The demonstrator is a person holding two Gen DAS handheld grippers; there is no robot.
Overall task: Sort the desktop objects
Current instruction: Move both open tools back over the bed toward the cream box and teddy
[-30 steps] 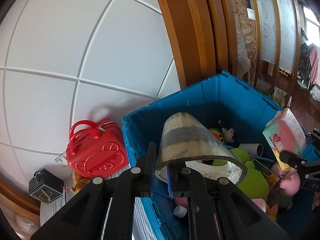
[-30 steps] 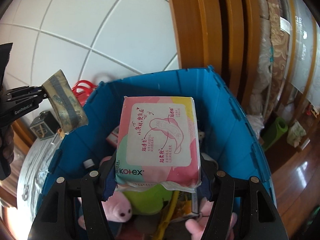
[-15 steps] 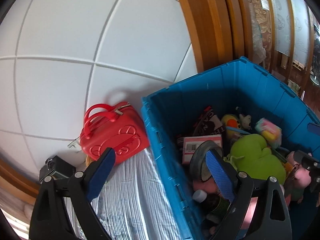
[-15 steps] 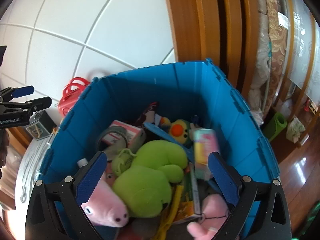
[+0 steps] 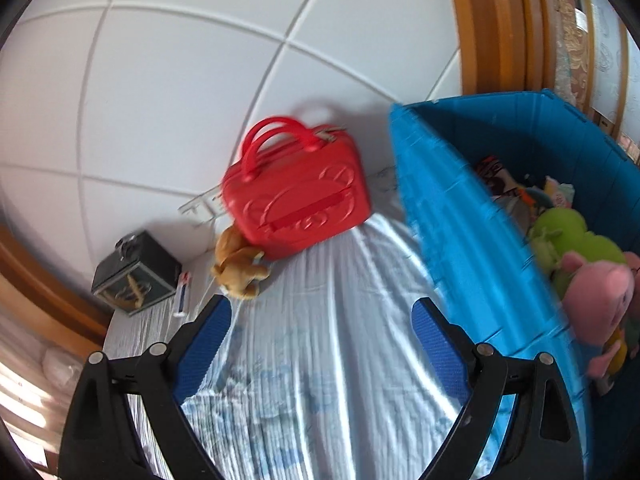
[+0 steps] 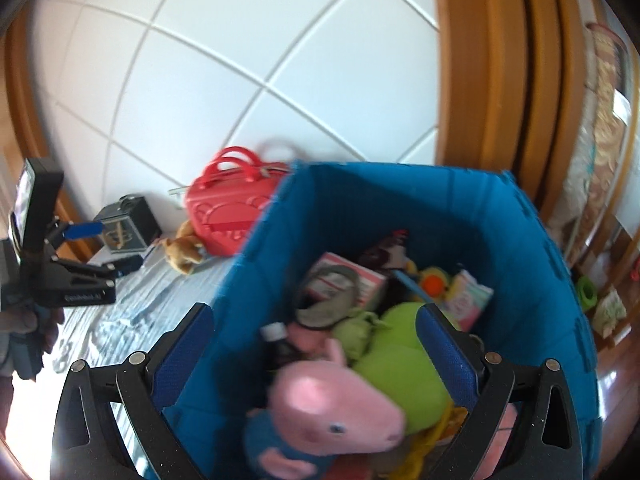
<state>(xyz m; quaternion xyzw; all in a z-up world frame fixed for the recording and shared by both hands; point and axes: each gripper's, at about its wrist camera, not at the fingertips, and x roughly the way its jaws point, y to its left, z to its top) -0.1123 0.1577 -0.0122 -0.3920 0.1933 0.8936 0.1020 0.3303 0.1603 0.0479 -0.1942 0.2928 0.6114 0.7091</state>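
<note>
Blue bin [image 6: 400, 208] already holds toys – red case [image 5: 296, 204], brown plush [image 5: 238, 268] and dark box [image 5: 136, 276] remain outside, left gripper [image 5: 322, 344] and right gripper [image 6: 316, 354] spread, empty.

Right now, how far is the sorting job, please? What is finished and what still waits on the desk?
Done: the blue bin already holds plush toys, a tape roll and a pastel pack. In hand: nothing; the left gripper and right gripper are both open and empty. Left: the red case, brown plush toy and dark box remain on the cloth.
</note>
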